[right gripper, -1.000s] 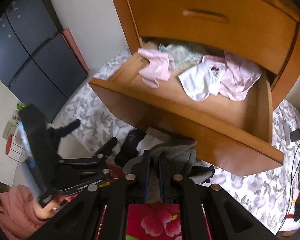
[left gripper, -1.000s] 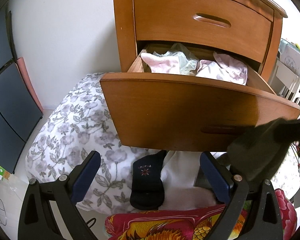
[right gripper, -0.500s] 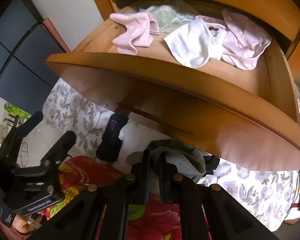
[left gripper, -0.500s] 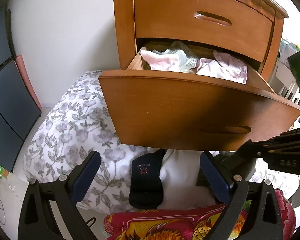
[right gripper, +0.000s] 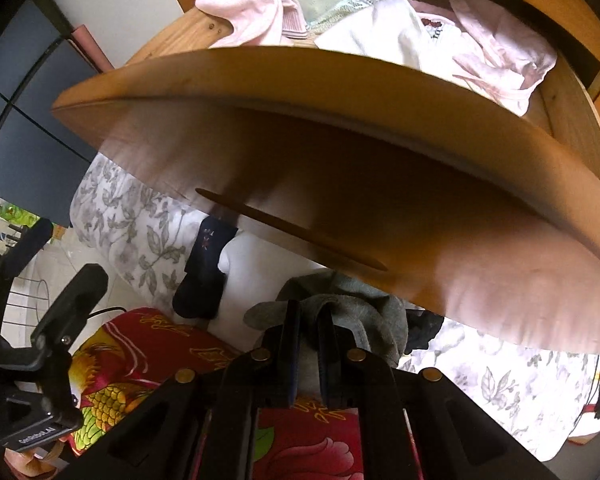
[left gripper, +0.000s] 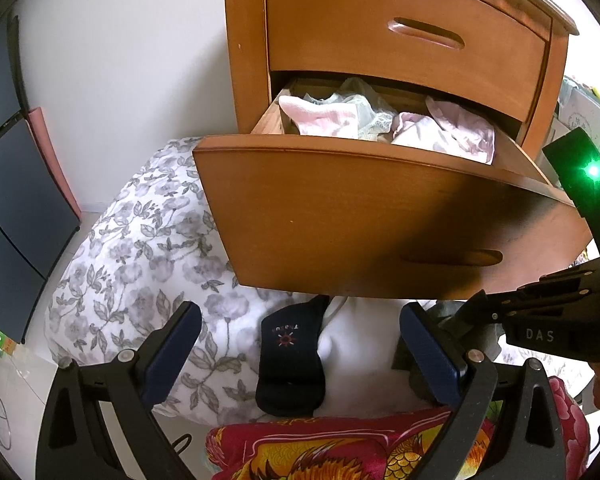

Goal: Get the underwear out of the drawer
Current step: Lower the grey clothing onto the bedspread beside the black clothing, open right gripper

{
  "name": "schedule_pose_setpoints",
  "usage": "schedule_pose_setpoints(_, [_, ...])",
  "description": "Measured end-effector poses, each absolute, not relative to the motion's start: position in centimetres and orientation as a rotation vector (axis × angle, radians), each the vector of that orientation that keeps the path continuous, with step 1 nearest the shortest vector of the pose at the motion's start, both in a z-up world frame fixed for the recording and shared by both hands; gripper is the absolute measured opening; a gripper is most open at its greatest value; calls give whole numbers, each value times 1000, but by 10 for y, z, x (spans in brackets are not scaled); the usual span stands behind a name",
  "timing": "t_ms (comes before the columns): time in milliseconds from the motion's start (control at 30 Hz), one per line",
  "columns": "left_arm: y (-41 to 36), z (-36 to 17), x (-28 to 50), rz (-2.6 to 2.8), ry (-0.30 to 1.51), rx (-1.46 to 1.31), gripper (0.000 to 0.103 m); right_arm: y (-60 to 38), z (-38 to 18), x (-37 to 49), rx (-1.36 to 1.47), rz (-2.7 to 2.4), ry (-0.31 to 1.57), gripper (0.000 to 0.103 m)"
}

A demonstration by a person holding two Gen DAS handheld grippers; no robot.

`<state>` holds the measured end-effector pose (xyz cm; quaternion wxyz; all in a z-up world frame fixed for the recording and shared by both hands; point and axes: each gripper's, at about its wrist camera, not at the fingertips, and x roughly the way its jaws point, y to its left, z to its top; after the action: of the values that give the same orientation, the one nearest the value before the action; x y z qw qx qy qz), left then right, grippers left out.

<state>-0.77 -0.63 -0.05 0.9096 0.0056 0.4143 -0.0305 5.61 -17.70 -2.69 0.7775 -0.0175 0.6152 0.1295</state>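
Observation:
The lower drawer [left gripper: 380,220] of a wooden chest stands pulled out over a bed. Inside lie a pink garment [left gripper: 320,120], a pale green lace piece [left gripper: 364,108], a light pink one [left gripper: 448,136] and a white one [right gripper: 380,32]. My right gripper [right gripper: 309,312] points steeply down below the drawer front, shut on a grey pair of underwear [right gripper: 364,312] that hangs bunched around its fingers. Beside it on the bed lie a dark navy garment [left gripper: 290,360] and a white one [left gripper: 360,360]. My left gripper [left gripper: 299,312] hovers over those two, open, with nothing held.
The upper drawer [left gripper: 404,36] is shut. A floral duvet [left gripper: 140,240] covers the bed, with a red patterned blanket [left gripper: 340,452] at the near edge. Dark cabinet doors [left gripper: 4,200] stand at the left. The drawer front overhangs both grippers.
My right gripper has sunk with the grey underwear from drawer height to below the drawer front, close to the bed. The left gripper has stayed put and open.

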Motion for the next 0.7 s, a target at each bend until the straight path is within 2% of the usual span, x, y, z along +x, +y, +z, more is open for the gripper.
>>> schedule_pose_setpoints(300, [-6, -1, -8, -62, 854, 13, 99, -182, -22, 54, -28, 279, 1333, 12])
schedule_pose_setpoints(467, [-6, -1, -8, -61, 854, 16, 99, -183, -16, 51, -34, 272, 1321, 34])
schedule_pose_setpoints(700, [-6, 0, -8, -62, 855, 15, 99, -186, -1, 46, -44, 263, 1291, 47])
